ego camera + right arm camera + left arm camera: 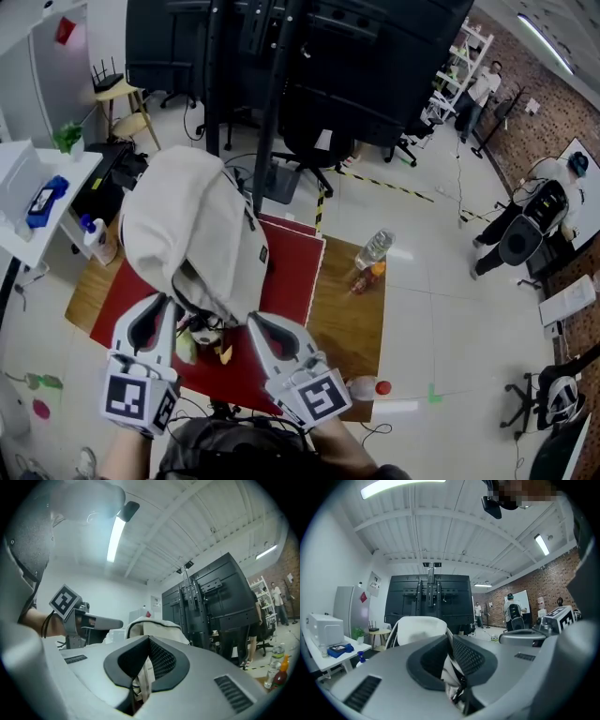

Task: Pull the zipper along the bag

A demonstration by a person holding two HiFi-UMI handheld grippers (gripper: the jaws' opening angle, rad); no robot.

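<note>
A cream-white backpack [192,225] lies on a red mat [292,277] on the wooden table, its open end toward me. My left gripper [174,302] is at the bag's near left edge. In the left gripper view its jaws [451,667] are closed, pinching white fabric and a dark zipper pull [461,688]. My right gripper [255,321] is at the bag's near right edge. Its jaws [146,667] are shut on a fold of the white bag fabric [146,682]. The two grippers sit close together, with the bag mouth between them.
A clear water bottle [374,247] and an orange sauce bottle [367,277] lie on the wooden table [352,323] to the right. A red-capped bottle [367,387] is by my right hand. A white shelf [37,197] stands left; people stand far right.
</note>
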